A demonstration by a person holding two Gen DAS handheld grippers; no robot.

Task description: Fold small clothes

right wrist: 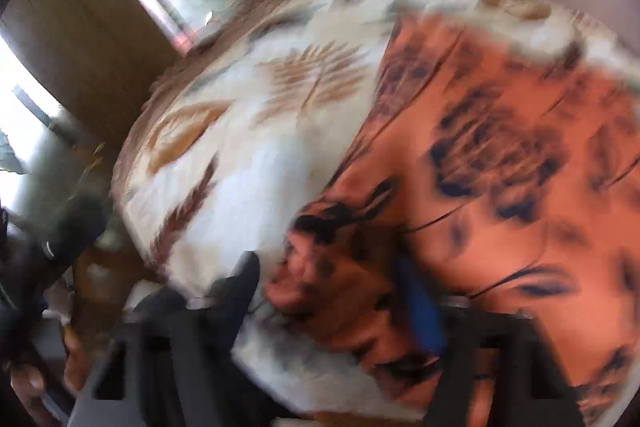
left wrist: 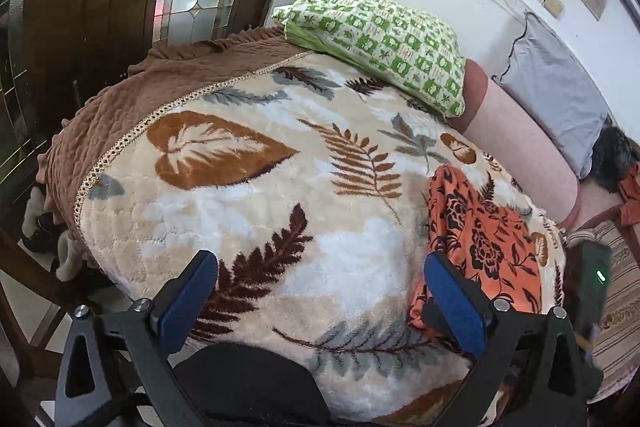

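An orange garment with black flowers (left wrist: pixel 486 239) lies on the leaf-patterned blanket (left wrist: pixel 256 195) at the right. My left gripper (left wrist: pixel 320 291) is open and empty above the blanket's near edge, its right finger (left wrist: pixel 454 303) beside the garment's left edge. In the right wrist view the picture is motion-blurred. The garment (right wrist: pixel 500 155) fills the right half. My right gripper (right wrist: pixel 332 291) has bunched orange cloth between its fingers; whether the jaws are closed on it is unclear.
A green checked pillow (left wrist: pixel 380 43) lies at the blanket's far end. A pink bolster (left wrist: pixel 520 147) and grey cushion (left wrist: pixel 556 91) line the wall at right. A brown quilt edge (left wrist: pixel 120 107) hangs at left beside a wooden door.
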